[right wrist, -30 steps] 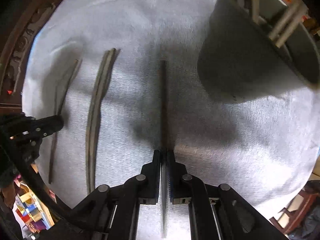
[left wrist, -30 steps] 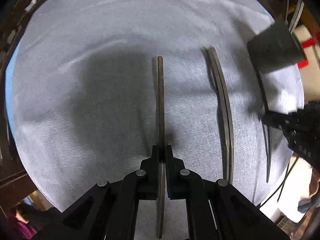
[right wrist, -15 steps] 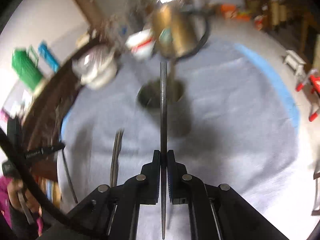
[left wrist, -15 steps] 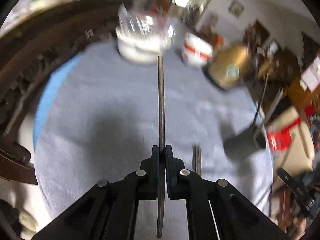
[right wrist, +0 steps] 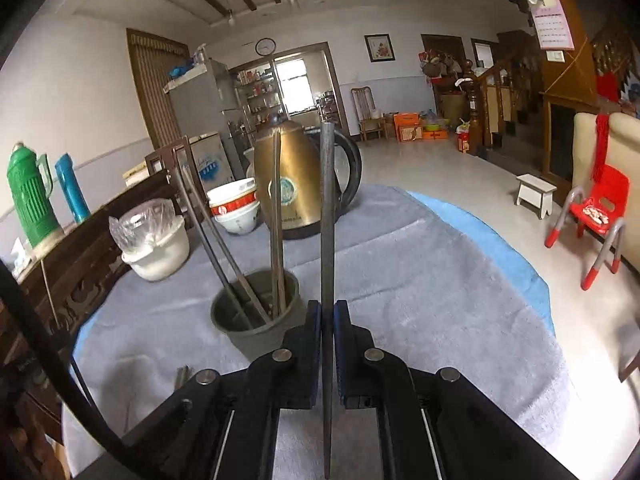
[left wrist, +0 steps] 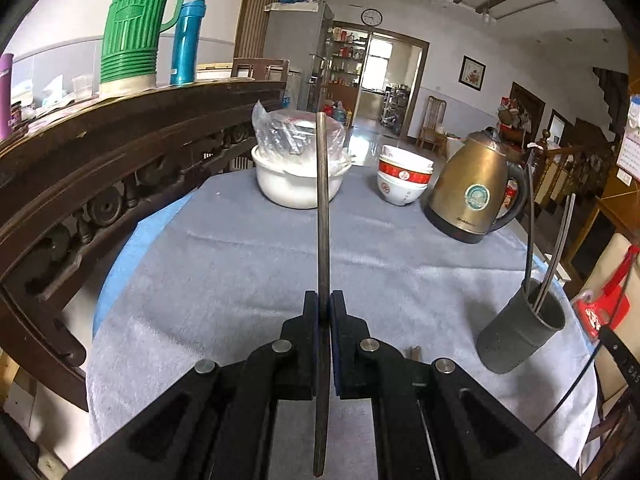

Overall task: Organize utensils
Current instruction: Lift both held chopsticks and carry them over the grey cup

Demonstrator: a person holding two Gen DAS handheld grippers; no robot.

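My left gripper (left wrist: 323, 300) is shut on a dark metal chopstick (left wrist: 322, 208) that points upright and forward above the grey cloth. My right gripper (right wrist: 328, 308) is shut on another dark chopstick (right wrist: 327, 208), held upright just right of the dark grey utensil cup (right wrist: 256, 320). The cup holds several chopsticks (right wrist: 276, 216) leaning out of it. In the left wrist view the cup (left wrist: 520, 332) stands at the right with chopsticks (left wrist: 558, 256) in it. One chopstick end (right wrist: 182, 376) lies on the cloth left of my right gripper.
A gold kettle (left wrist: 476, 192), stacked red-and-white bowls (left wrist: 404, 180) and a white pot with a plastic bag (left wrist: 300, 176) stand at the table's far side. A carved wooden rail (left wrist: 100, 152) runs along the left. A red child's chair (right wrist: 596, 212) stands on the floor right.
Both grippers have tilted up from looking down at the cloth to looking level across the table, each lifting its chopstick off the cloth. The right gripper now sits close to the cup.
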